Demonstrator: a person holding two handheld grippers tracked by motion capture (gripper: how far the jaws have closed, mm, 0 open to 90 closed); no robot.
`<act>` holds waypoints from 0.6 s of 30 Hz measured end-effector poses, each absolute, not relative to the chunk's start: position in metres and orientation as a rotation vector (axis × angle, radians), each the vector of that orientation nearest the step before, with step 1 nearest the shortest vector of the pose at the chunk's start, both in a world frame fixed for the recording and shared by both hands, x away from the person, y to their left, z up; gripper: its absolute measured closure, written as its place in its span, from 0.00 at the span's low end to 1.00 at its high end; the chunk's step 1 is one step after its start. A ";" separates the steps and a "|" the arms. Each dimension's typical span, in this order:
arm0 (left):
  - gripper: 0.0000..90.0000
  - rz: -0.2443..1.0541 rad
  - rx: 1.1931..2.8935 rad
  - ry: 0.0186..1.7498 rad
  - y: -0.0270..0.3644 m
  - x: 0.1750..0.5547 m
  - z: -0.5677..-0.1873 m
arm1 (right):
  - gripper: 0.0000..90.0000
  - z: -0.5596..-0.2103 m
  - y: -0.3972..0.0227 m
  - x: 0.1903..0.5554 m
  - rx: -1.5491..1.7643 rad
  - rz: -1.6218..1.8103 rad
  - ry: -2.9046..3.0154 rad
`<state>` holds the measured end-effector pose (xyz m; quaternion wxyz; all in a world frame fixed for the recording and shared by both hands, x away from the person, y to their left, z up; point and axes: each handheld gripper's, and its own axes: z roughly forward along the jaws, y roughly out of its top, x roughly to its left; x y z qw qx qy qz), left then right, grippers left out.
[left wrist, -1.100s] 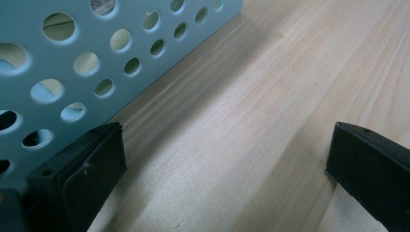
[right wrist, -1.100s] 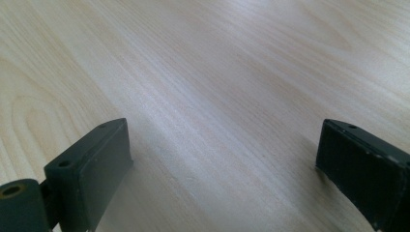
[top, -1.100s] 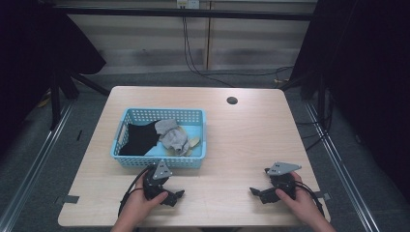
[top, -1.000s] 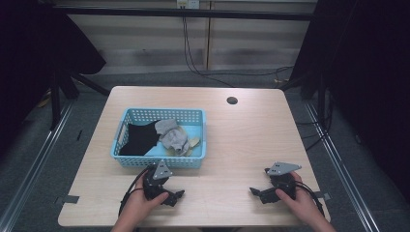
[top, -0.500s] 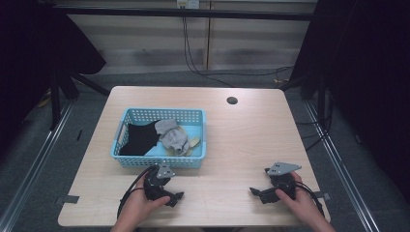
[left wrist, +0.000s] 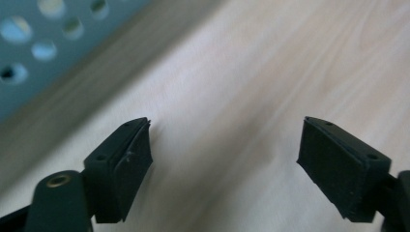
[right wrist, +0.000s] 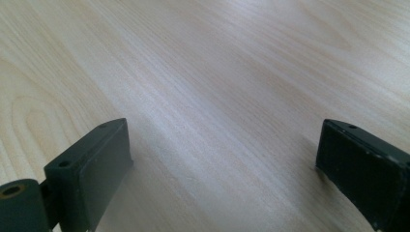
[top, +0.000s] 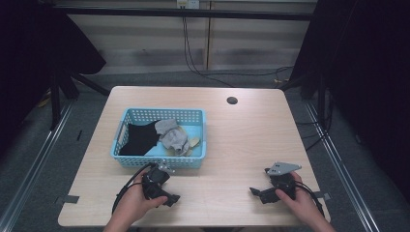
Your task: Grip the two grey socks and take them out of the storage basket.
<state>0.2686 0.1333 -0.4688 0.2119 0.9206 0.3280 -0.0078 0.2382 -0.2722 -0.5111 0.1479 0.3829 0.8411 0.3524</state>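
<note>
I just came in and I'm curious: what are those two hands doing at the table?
A person holds a gripper in each hand over a wooden table. The left gripper sits just in front of a blue basket of black and grey cloths, its jaws having just closed a little, with nothing between them. The right gripper waits open.

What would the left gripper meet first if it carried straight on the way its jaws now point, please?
Probably only bare table. The left gripper, jaws open with nothing between them, points across the wood, and the blue basket lies off to one side of that line, though depth is unclear.
</note>
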 end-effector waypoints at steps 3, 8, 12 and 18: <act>0.24 -0.085 2.660 0.929 0.132 0.270 -0.462 | 0.05 -0.511 -0.272 0.238 1.101 1.014 2.419; 0.24 -0.125 2.737 0.928 0.131 0.272 -0.453 | 0.05 -0.511 -0.272 0.238 1.101 1.014 2.418; 0.25 -0.172 2.803 0.930 0.131 0.275 -0.446 | 0.05 -0.511 -0.272 0.238 1.101 1.013 2.419; 0.25 -0.176 2.822 0.936 0.129 0.284 -0.423 | 0.05 -0.511 -0.272 0.238 1.101 1.014 2.418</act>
